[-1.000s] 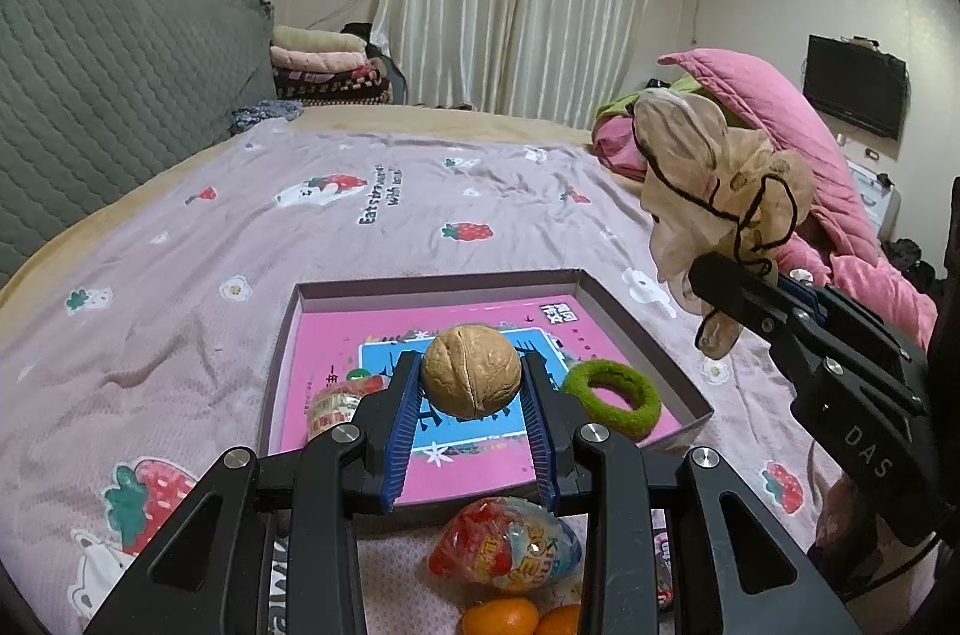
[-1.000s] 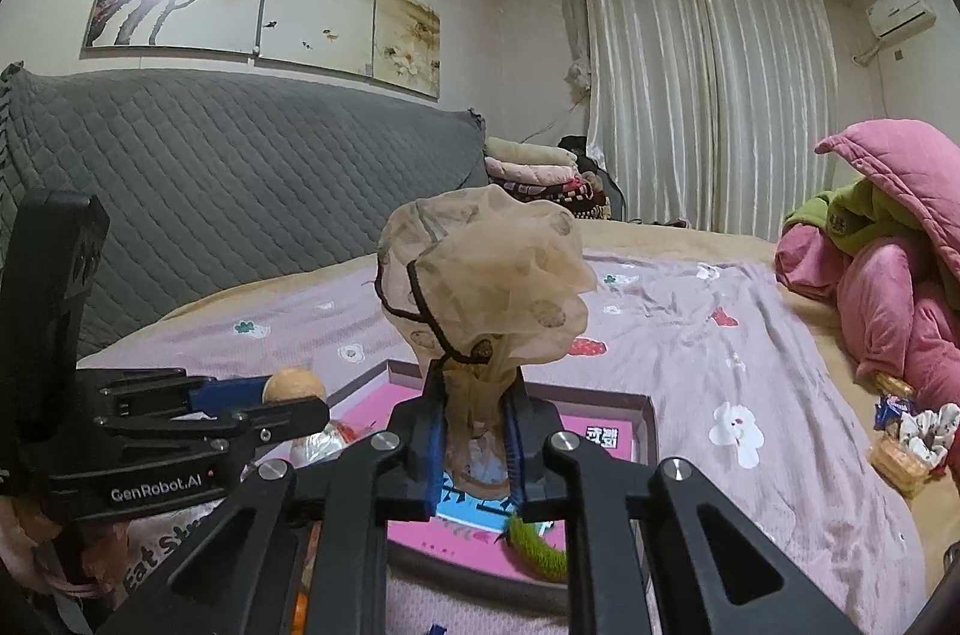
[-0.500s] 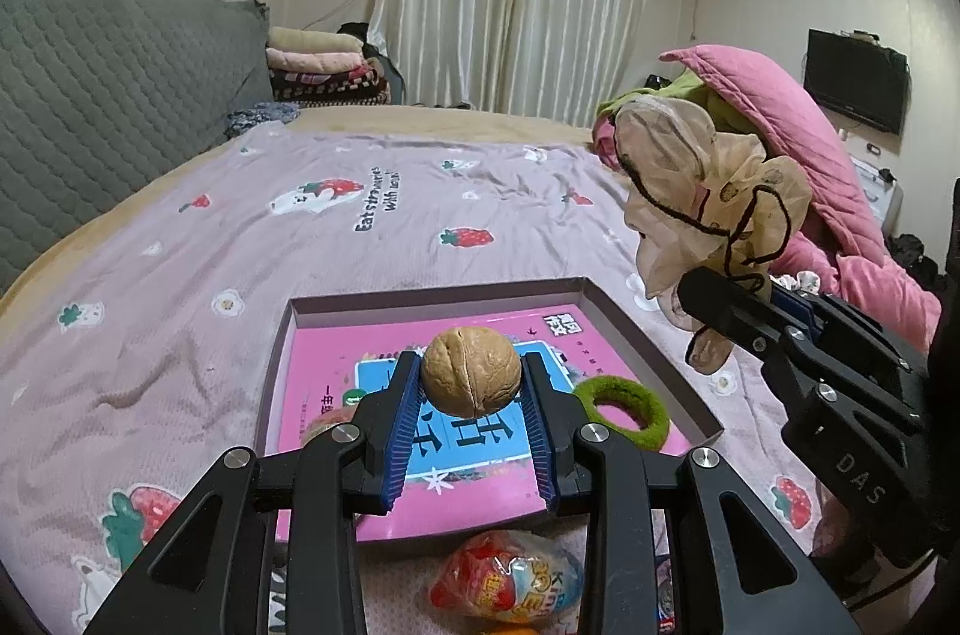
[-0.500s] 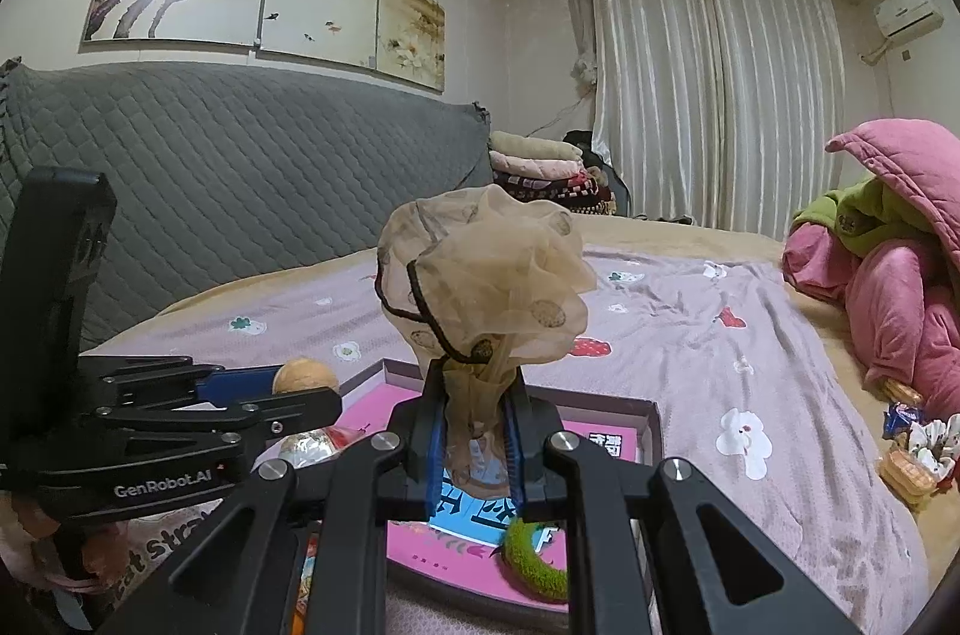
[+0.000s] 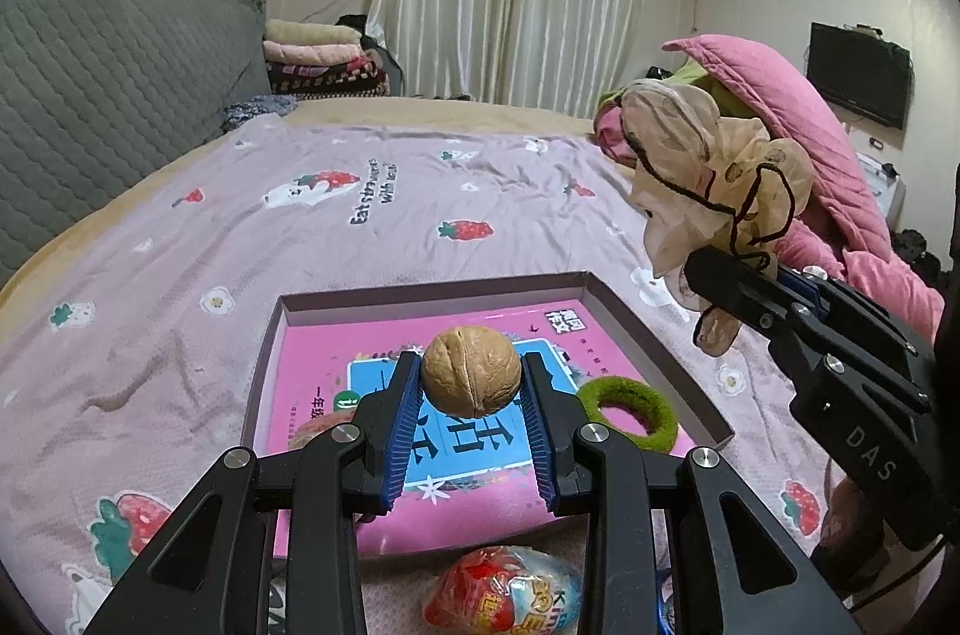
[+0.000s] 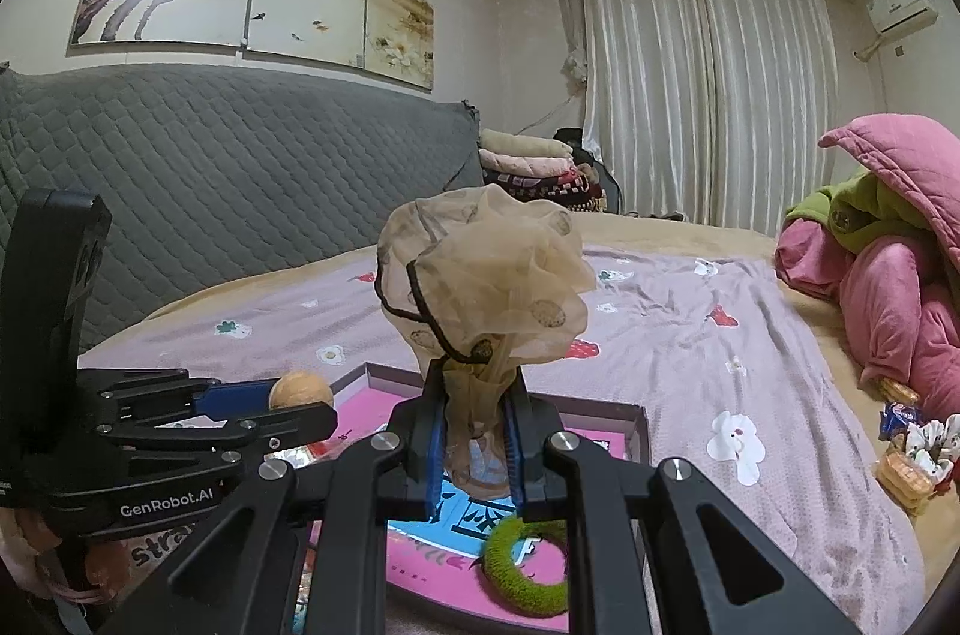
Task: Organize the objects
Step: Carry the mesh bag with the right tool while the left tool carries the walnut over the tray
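My left gripper is shut on a brown walnut and holds it above a shallow box with a pink printed bottom on the bed. My right gripper is shut on a beige gauze scrunchie and holds it above the same box. The scrunchie also shows at the right of the left wrist view. The walnut shows at the left of the right wrist view. A green fuzzy hair ring lies in the box's right part.
A wrapped candy egg lies on the purple strawberry sheet in front of the box. Pink quilts pile at the right. Snack packets lie at the bed's right edge. A grey quilted headboard stands at the left.
Both grippers have lifted a little and drawn back with their objects, so the box sits lower and farther forward in view. Both grips are unchanged.
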`<state>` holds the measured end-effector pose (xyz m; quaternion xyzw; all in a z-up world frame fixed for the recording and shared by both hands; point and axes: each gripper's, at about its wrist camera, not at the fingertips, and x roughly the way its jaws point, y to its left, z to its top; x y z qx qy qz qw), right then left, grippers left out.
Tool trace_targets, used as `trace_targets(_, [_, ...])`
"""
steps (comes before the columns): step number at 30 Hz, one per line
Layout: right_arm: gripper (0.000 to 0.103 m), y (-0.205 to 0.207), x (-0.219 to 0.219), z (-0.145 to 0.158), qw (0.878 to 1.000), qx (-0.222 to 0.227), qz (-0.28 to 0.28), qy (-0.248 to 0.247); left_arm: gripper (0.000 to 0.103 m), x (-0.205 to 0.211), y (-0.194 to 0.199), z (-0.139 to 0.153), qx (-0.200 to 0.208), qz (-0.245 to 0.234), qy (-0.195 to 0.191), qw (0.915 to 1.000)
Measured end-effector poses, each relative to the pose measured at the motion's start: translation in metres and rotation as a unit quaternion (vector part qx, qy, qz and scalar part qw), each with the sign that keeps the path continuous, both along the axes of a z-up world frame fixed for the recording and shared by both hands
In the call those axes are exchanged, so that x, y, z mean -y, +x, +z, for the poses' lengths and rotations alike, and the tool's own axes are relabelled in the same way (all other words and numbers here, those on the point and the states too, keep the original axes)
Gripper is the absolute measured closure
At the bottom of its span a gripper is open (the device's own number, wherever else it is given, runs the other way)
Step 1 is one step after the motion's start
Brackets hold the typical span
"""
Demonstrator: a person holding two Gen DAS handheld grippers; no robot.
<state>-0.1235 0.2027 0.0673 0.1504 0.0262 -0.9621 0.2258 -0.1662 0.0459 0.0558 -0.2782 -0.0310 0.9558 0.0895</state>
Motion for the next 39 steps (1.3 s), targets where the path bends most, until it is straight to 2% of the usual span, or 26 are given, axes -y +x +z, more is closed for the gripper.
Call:
trace_targets(28, [0.085, -0.026, -0.014, -0.022, 0.997, 0.065, -0.030, -0.001, 0.069, -0.010, -0.020, -0.022, 0.029, -0.014, 0.002, 0.9995])
trace_targets(39, [0.084, -0.048, -0.019, -0.046, 0.989, 0.137, -0.054, 0.013, 0.069, -0.016, -0.032, -0.039, 0.060, -0.025, -0.009, 0.9979])
